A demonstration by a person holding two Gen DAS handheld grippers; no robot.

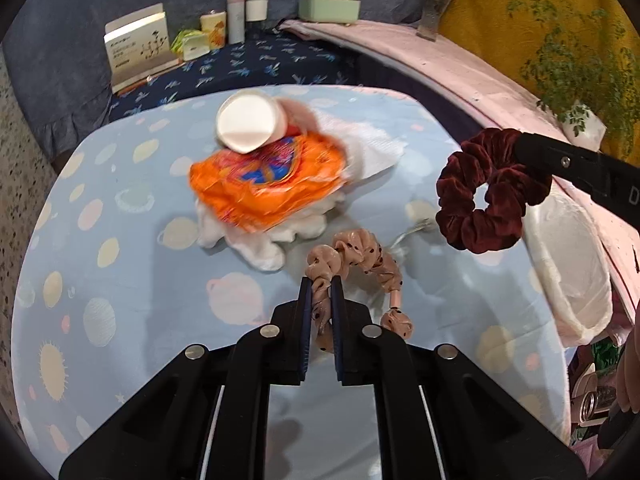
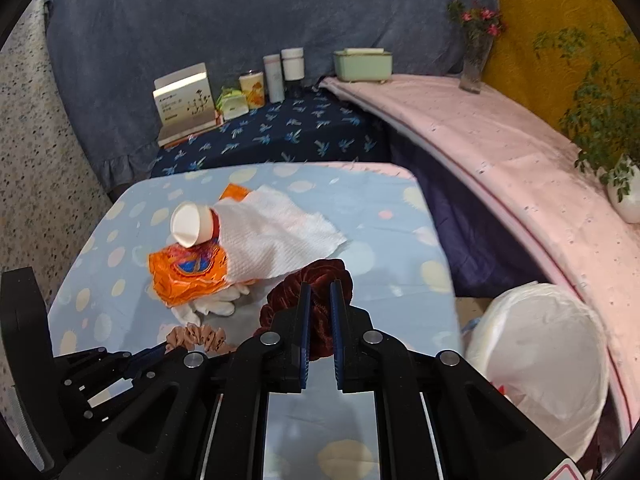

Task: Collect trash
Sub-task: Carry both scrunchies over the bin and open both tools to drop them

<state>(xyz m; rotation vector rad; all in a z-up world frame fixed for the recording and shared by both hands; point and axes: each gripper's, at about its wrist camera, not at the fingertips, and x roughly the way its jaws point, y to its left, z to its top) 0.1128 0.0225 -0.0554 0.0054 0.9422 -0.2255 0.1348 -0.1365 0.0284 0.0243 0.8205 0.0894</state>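
Both tools are loaded at once. The left tool (image 1: 320, 292) has its two fingers pinched on the beige dotted scrunchie (image 1: 360, 264), part of which trails on the counter (image 1: 120, 280) just on the near side of the trash pile. The right tool (image 2: 320, 300) is clamped on the dark red velvet scrunchie (image 1: 484, 192), held in the air between the pile and the white-lined bin (image 2: 540, 352).

The pile sits toward the counter's far edge: a white paper cup (image 1: 248, 122) tipped on its side atop an orange wrapper (image 1: 268, 180), with a paper towel (image 2: 276, 236) and a white glove (image 1: 260, 240) beneath.

I'd judge the scrunchies are being cleared aside. To do it well, lift the beige one fully clear before swinging, so it doesn't snag the glove beside it.
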